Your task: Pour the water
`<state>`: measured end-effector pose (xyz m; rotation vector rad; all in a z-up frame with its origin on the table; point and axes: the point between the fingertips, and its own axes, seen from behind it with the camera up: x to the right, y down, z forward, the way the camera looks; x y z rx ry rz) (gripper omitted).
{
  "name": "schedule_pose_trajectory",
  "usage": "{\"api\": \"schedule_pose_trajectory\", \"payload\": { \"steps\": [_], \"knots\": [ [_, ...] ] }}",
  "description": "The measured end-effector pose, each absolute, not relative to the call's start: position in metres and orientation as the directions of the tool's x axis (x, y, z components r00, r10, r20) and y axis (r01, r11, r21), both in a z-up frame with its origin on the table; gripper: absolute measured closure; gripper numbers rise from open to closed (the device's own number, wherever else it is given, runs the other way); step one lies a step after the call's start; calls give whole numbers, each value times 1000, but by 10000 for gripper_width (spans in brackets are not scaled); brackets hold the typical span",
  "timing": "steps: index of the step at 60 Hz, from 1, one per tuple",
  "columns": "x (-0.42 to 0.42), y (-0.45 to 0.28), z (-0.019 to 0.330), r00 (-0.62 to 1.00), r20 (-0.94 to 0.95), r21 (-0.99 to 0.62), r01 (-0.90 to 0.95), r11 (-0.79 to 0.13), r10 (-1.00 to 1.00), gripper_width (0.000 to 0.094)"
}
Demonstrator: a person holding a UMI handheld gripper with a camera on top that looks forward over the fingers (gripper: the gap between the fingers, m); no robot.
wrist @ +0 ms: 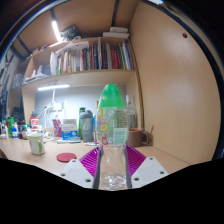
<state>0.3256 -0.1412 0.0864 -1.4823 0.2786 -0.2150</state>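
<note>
A clear plastic water bottle (pixel 112 135) with a green cap (pixel 111 96) stands upright between my two fingers. My gripper (pixel 113 168) is shut on the bottle's lower body, with the magenta pads (pixel 91 160) pressing on both sides. The bottle is held above the light wooden desk (pixel 40 160). A green cup (pixel 37 146) stands on the desk to the left, beyond the fingers. A red round coaster or lid (pixel 66 157) lies on the desk between the cup and the bottle.
Several bottles and small containers (pixel 70 127) line the back of the desk under a lit shelf. A bookshelf (pixel 95 58) with several books hangs above. A wooden cabinet wall (pixel 175 80) rises at the right.
</note>
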Motion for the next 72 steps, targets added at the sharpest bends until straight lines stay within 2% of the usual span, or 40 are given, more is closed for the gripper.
{"api": "schedule_pose_trajectory", "payload": {
  "steps": [10,16,22,27,32,38,45,53,62,72],
  "knots": [
    [318,-139,90,953,-21,-999,-9,44,-304,608],
    [306,-124,123,948,112,-992,125,25,-298,607],
    [285,-92,173,879,383,-918,397,-10,-283,608],
    [260,-55,207,731,630,-766,640,-56,-262,608],
    [234,-18,229,496,845,-521,847,-101,-198,608],
    [194,23,228,142,979,-162,978,-135,-149,609],
    [157,53,222,-205,976,197,976,-98,-79,611],
    [124,70,222,-545,834,543,838,-52,-87,608],
    [102,73,214,-719,689,721,693,-14,-97,609],
    [100,75,218,-745,662,747,665,-12,-87,609]
  ]
}}
